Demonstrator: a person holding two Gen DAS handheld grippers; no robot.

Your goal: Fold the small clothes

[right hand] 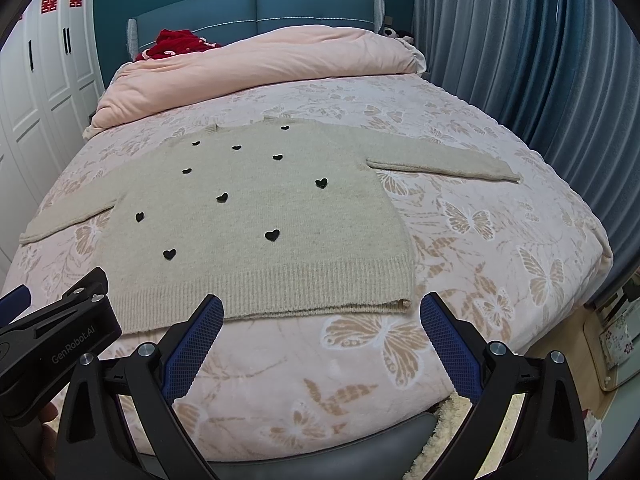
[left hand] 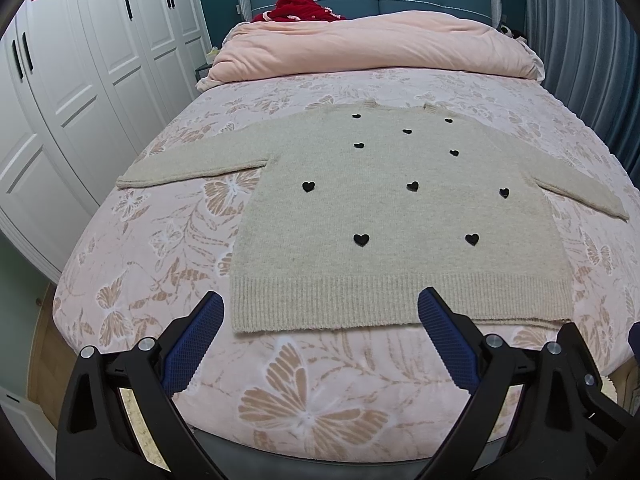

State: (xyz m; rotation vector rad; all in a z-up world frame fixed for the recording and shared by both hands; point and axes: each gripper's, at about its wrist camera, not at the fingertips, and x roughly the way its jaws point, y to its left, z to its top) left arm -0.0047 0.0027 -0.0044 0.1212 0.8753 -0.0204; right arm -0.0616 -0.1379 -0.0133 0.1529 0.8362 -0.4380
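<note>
A beige knit sweater (left hand: 384,216) with black hearts lies flat on the bed, sleeves spread to both sides, ribbed hem toward me. It also shows in the right wrist view (right hand: 256,220). My left gripper (left hand: 320,308) is open and empty, hovering just short of the hem's left part. My right gripper (right hand: 320,312) is open and empty, near the hem's right corner (right hand: 402,304). The left gripper's black body (right hand: 60,328) shows at the left of the right wrist view.
The bed has a pink butterfly-print cover (left hand: 304,400). A pink duvet (left hand: 376,48) and a red garment (left hand: 300,10) lie at the head. White wardrobes (left hand: 60,100) stand left, blue curtains (right hand: 540,80) right.
</note>
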